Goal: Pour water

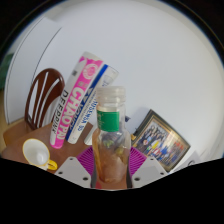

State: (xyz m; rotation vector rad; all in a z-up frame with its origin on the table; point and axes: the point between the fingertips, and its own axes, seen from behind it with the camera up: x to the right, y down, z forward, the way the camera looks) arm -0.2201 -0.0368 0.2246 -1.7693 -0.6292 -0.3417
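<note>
I saw the bottle (110, 135) upright between my gripper (112, 163) fingers; a box (80, 95) leaned behind-left, a framed picture (162, 142) right, a cup (36, 152) left.

Pink snack bag (78, 98), framed picture (162, 142)

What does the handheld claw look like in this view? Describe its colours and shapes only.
Only the front of the claw shows. Its two fingers are pale grey with angular, blocky outlines, and each bears a magenta pad with a ribbed surface on its inner face. No cables, markings or sleeve are visible.
</note>
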